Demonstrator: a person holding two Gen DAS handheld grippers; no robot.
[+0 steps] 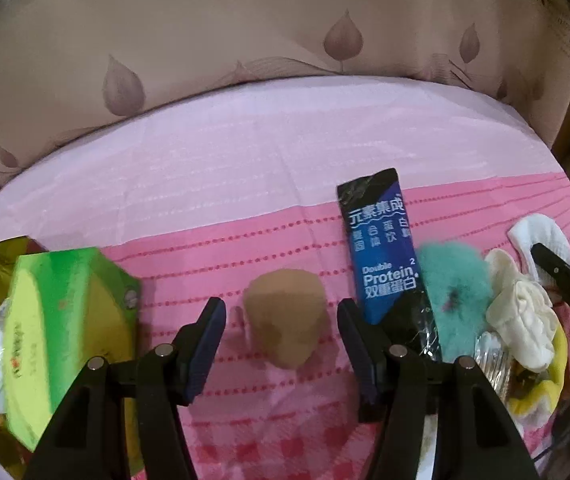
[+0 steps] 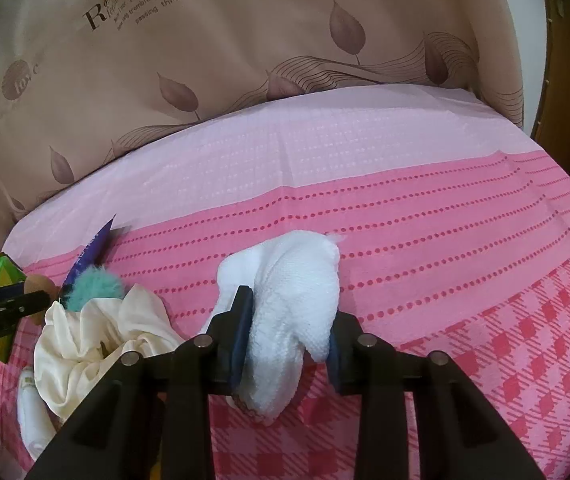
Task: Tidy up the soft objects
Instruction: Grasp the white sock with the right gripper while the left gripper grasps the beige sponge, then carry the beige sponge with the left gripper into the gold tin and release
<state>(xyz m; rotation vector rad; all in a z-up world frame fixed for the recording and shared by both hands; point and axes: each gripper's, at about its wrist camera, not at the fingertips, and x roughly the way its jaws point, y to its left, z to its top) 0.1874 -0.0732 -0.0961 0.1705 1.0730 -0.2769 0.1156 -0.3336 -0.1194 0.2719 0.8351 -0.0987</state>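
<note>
Your wide-open left gripper [image 1: 281,324] straddles the tan sponge [image 1: 285,316], so squeeze gently while your right gripper [image 2: 289,336] holds the white sock [image 2: 293,296].

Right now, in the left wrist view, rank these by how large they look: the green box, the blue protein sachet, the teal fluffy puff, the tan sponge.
1. green box, clearly largest, though it sits close to the camera.
2. blue protein sachet.
3 and 4. teal fluffy puff and tan sponge look alike; the sachet covers the puff's edge, so I won't rank them.
</note>
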